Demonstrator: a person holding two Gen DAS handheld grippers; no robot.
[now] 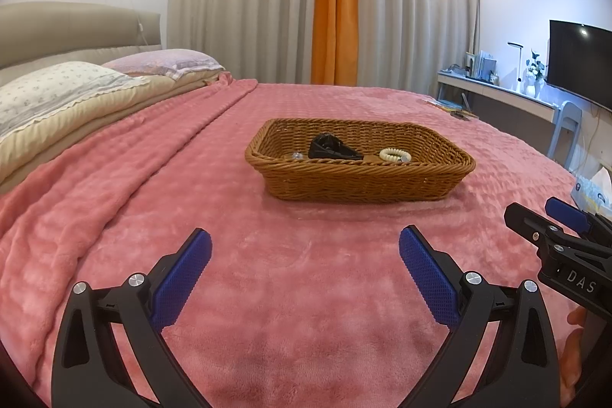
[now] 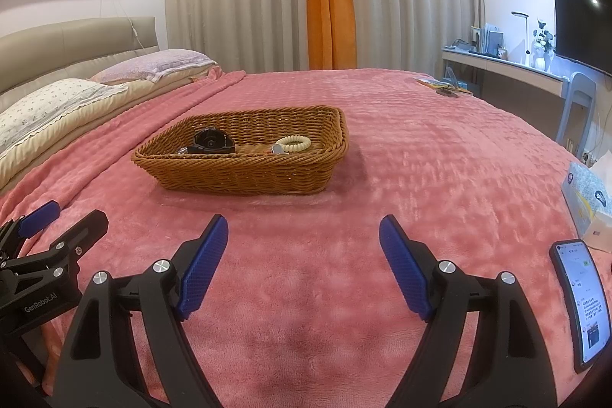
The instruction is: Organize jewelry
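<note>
A brown wicker basket (image 1: pixel 359 178) stands on the pink bedspread; it also shows in the right wrist view (image 2: pixel 244 174). Inside lie a black watch (image 1: pixel 331 147) (image 2: pixel 210 142), a cream bead bracelet (image 1: pixel 396 155) (image 2: pixel 293 143) and a small clear shiny piece (image 1: pixel 296 155) (image 2: pixel 183 150). My left gripper (image 1: pixel 305 243) is open and empty, low over the blanket in front of the basket. My right gripper (image 2: pixel 303 227) is open and empty, also in front of the basket, to its right. Each gripper shows at the edge of the other's view.
A phone (image 2: pixel 579 301) with a lit screen lies on the blanket at the right, beside a tissue pack (image 2: pixel 587 195). Pillows (image 1: pixel 57 90) lie at the left by the headboard. Small items (image 2: pixel 445 86) lie at the bed's far right edge. A desk and TV stand beyond.
</note>
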